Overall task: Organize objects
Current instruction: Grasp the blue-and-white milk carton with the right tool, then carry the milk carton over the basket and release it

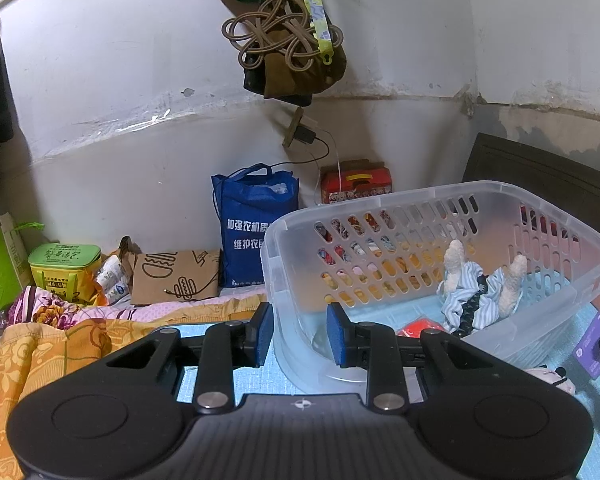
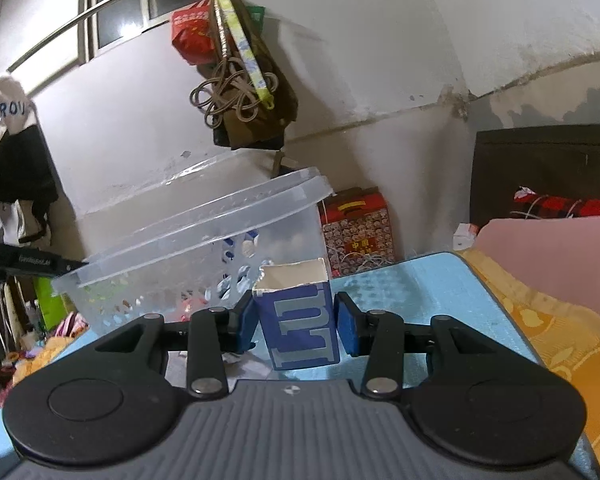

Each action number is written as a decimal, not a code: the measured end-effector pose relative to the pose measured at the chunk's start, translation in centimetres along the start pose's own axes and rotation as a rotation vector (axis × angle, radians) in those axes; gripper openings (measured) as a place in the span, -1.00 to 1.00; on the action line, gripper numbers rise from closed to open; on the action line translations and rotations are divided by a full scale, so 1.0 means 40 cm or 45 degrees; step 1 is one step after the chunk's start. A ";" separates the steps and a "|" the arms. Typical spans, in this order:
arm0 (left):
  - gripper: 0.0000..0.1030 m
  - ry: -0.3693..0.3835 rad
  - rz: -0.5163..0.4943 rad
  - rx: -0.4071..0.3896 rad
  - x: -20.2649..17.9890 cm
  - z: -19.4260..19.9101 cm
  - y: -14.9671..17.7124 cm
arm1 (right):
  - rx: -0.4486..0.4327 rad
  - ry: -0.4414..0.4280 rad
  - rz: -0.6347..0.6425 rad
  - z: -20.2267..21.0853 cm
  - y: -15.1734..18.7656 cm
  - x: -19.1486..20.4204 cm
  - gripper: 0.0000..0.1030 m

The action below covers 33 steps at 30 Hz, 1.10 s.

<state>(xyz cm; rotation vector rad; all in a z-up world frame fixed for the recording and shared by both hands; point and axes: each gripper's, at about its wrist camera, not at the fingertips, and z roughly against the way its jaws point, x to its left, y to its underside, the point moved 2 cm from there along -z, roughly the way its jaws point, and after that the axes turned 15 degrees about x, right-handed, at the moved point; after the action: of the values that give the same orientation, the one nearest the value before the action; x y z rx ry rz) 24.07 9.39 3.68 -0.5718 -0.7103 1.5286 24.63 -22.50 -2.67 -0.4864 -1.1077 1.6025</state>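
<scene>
A clear plastic basket [image 1: 500, 196] with slotted walls sits tilted on a light blue mat [image 1: 220, 380]. My left gripper [image 1: 299, 332] is shut on the basket's near corner wall, one blue pad on each side. Inside the basket lie a striped cloth doll with cream legs [image 1: 480, 292] and a red item [image 1: 420, 326]. In the right wrist view the same basket [image 2: 204, 216] rises at the left. My right gripper [image 2: 296, 322] is shut on an upright blue box [image 2: 300, 320] with a torn open top. That box [image 1: 592, 344] shows at the right edge of the left wrist view.
A blue tote bag [image 1: 256, 224], a brown paper bag [image 1: 176, 276] and a green tin [image 1: 64, 264] stand along the wall. A red gift box [image 2: 356, 232] sits behind the basket. Bags and cord [image 1: 292, 52] hang above. An orange blanket [image 2: 560, 340] borders the mat.
</scene>
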 end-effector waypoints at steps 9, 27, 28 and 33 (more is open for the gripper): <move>-0.36 0.000 0.003 0.002 0.002 0.002 -0.002 | -0.062 -0.008 0.085 0.094 -0.021 0.043 -0.12; -0.36 0.000 0.002 -0.001 0.006 0.001 -0.008 | -0.021 -0.042 0.269 0.025 -0.226 0.174 -0.13; -0.36 -0.001 0.002 0.000 0.006 0.000 -0.009 | 0.001 -0.041 0.272 0.009 -0.233 0.179 -0.13; -0.36 -0.003 0.001 -0.002 0.007 0.000 -0.008 | 0.080 -0.055 0.266 -0.056 -0.245 0.187 -0.12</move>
<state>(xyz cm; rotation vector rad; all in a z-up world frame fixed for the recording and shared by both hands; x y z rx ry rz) 24.27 9.67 3.93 -0.5711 -0.7133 1.5297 29.06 -14.85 6.21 -0.5424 -1.0625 1.8317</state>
